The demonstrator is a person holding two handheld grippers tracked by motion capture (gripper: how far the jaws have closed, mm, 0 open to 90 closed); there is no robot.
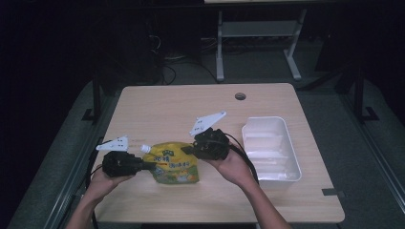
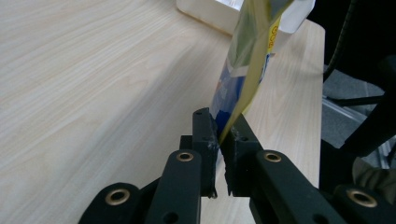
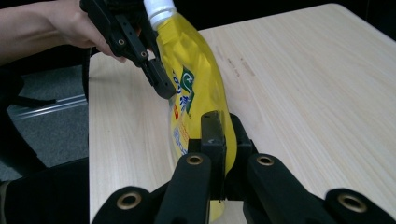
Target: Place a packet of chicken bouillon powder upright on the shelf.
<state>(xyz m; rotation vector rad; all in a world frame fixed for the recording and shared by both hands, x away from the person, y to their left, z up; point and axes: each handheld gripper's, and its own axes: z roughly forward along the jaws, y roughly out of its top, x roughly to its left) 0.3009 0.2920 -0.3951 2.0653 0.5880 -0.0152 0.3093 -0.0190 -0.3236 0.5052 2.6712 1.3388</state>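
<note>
Both your left gripper (image 1: 149, 165) and right gripper (image 1: 187, 150) are clamped on the yellow pouch (image 1: 175, 164), held between them above the table (image 1: 167, 105). It looks soft and floppy, probably liquid-filled; grip its flat edge seams, not the belly.

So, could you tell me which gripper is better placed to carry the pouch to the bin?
Probably right: the right gripper grips the pouch on the side facing the bin; the left gripper holds the far edge.

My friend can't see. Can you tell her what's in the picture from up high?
Two hands hold a yellow pouch between two black grippers, the left gripper and the right gripper, above a wooden table. An empty white tray sits to the right.
</note>
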